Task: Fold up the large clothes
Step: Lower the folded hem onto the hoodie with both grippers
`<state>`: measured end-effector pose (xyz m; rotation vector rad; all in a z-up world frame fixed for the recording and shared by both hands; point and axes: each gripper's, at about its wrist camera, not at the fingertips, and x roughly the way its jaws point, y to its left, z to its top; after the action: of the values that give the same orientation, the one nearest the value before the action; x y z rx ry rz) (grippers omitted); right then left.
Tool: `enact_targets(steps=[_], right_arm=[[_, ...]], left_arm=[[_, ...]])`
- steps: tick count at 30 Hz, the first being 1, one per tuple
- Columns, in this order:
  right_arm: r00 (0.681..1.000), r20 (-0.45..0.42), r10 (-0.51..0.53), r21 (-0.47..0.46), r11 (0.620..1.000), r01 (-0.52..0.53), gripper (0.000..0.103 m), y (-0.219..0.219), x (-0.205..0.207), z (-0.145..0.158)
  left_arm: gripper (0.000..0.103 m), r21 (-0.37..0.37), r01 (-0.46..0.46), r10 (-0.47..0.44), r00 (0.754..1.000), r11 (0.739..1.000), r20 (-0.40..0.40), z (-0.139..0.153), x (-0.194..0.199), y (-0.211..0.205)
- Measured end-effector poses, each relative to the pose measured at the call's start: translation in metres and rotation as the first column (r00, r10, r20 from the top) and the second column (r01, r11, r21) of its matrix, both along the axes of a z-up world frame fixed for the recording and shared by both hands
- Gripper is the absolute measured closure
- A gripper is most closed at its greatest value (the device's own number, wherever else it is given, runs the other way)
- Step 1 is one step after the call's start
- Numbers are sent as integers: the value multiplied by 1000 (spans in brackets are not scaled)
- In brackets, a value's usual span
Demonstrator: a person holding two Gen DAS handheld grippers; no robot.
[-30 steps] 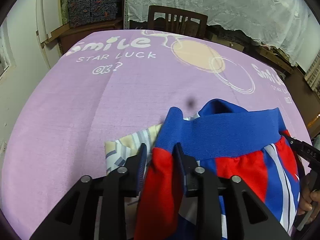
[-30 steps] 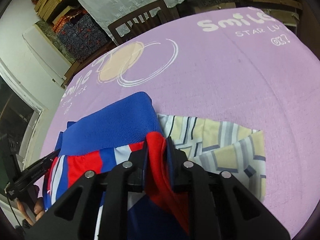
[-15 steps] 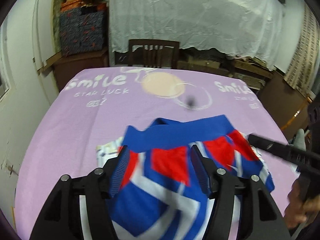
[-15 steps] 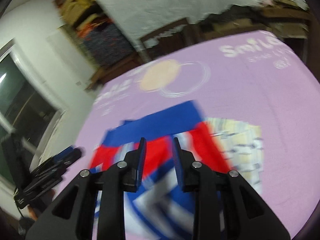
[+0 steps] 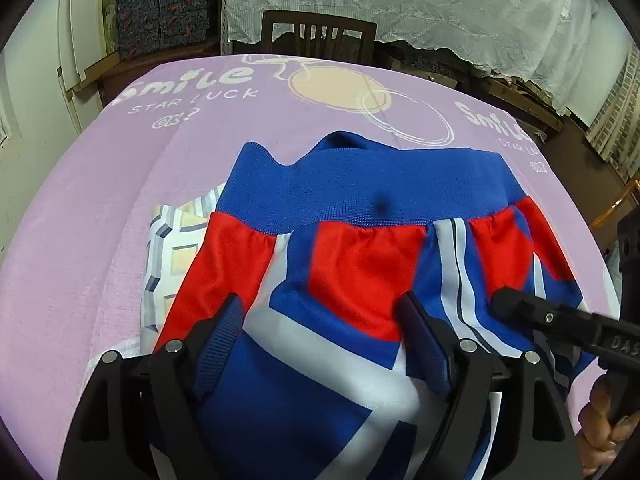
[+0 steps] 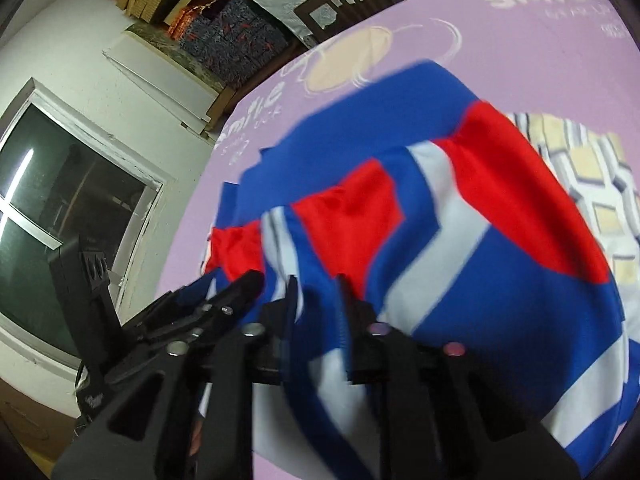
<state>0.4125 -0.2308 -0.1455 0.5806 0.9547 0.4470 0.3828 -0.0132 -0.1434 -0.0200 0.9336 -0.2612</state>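
Note:
A red, blue and white jacket (image 5: 360, 264) lies folded on the purple table cover (image 5: 120, 200), its blue ribbed hem (image 5: 360, 184) at the far side. It lies on top of a folded cream and grey patterned garment (image 5: 176, 240). My left gripper (image 5: 324, 336) is open just above the jacket, holding nothing. The right gripper's fingers (image 5: 520, 306) show at the right of the left wrist view. In the blurred right wrist view, my right gripper (image 6: 318, 300) is open above the jacket (image 6: 420, 220), and the patterned garment (image 6: 592, 168) lies at the right.
A dark wooden chair (image 5: 320, 36) stands at the table's far edge, before a white lace curtain (image 5: 440, 4). Stacked boxes (image 5: 160, 4) sit at the back left. A window (image 6: 60, 216) shows in the right wrist view. The table's right edge (image 5: 616, 216) is close.
Both grippers, shut on the jacket a second ago, have let it go and opened. The jacket now lies spread flat over the patterned garment.

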Motion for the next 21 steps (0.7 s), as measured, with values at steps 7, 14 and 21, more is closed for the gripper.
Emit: enact_targets(steps=[7, 14, 21], right_arm=[[1000, 1, -3, 39, 999, 3, 103, -24, -19, -5], [999, -32, -12, 178, 984, 17, 103, -54, -39, -19], [996, -30, -89, 102, 991, 92, 97, -64, -65, -7]], left_arm=[[17, 45, -12, 12, 1000, 999, 17, -1, -4, -3], [15, 35, -21, 21, 1000, 999, 10, 4, -18, 3], [16, 114, -39, 29, 995, 993, 92, 26, -52, 4]])
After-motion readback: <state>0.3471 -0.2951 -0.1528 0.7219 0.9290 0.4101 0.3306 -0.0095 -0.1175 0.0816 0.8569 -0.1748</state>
